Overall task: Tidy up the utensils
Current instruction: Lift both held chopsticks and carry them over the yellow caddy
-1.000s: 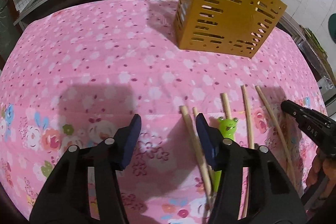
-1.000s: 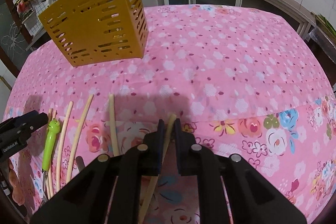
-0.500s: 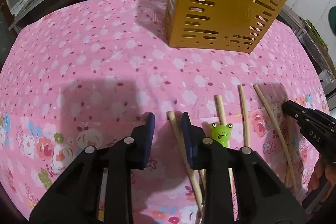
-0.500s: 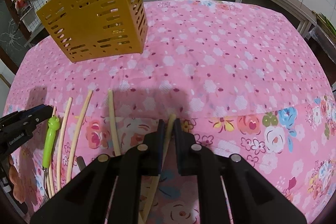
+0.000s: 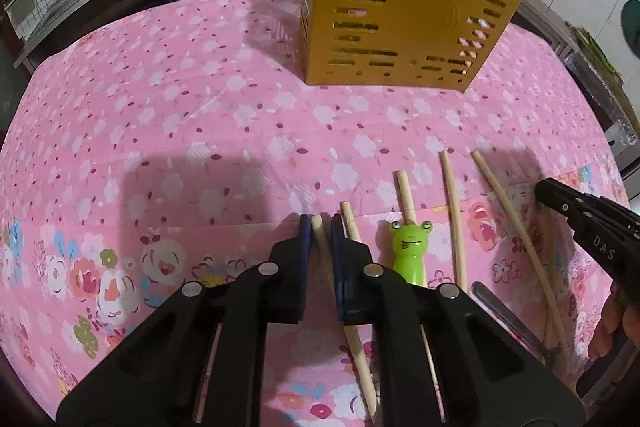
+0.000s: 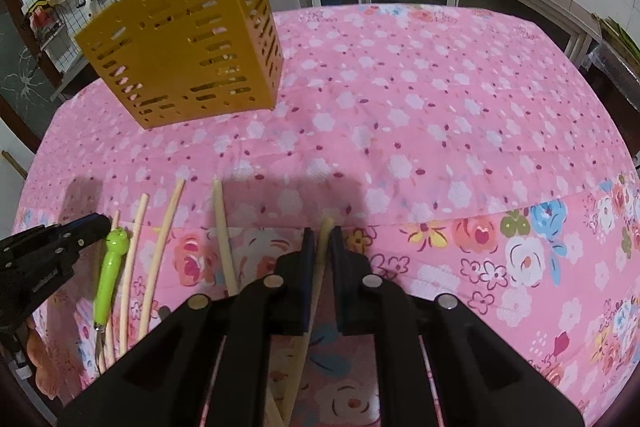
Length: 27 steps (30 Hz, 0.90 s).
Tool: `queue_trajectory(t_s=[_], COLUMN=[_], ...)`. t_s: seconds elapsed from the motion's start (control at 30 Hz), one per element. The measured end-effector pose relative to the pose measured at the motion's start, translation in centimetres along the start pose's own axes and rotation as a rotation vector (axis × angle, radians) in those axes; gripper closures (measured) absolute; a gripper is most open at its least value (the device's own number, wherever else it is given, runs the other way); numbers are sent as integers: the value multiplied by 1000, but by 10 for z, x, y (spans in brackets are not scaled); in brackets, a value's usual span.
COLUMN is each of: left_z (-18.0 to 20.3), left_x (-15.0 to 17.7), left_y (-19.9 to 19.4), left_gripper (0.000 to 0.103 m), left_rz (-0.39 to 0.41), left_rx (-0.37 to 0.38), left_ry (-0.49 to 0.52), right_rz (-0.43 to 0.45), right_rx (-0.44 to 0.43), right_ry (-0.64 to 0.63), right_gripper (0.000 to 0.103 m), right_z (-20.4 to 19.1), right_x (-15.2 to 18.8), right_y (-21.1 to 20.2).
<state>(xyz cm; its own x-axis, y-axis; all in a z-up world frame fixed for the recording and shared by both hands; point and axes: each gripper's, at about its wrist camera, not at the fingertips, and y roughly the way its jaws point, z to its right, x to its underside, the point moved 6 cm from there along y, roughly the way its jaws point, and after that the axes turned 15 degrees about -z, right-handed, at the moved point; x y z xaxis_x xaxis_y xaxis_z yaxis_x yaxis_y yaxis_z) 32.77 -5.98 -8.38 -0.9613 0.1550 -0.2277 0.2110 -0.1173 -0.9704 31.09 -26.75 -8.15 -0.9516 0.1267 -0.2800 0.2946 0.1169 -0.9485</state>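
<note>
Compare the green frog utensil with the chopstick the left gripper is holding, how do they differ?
The frog utensil is bright green plastic with a cartoon face; the chopstick is plain pale wood. The frog utensil is thick and rounded, the chopstick thin and even. The frog utensil lies free on the cloth, while the chopstick is pinched in the left gripper, whose jaws have just closed on it. Both point roughly toward the yellow holder.
</note>
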Motion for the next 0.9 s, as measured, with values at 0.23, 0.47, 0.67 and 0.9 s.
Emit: queue_trajectory(t_s=[0.23,0.47,0.67,0.9], left_z=[-3,-10,-19,-22], left_x=[10,15,15,14], left_y=[-35,-71,-101,-133], left_gripper=[94,97,99,99], left_rz=[100,200,271,361], left_rx=[13,10,28,56], left_ry=[5,9,-1,1], right_rz=[79,161,229,290], right_rx=[-32,-56,-65,-71], right_ry=[-2,-1,3,-3], right_gripper=[95,96,97,97], right_z=[-1,-3,-4,-6], right_x=[1,1,0,-6], right_y=[-31,-59,-79,-101])
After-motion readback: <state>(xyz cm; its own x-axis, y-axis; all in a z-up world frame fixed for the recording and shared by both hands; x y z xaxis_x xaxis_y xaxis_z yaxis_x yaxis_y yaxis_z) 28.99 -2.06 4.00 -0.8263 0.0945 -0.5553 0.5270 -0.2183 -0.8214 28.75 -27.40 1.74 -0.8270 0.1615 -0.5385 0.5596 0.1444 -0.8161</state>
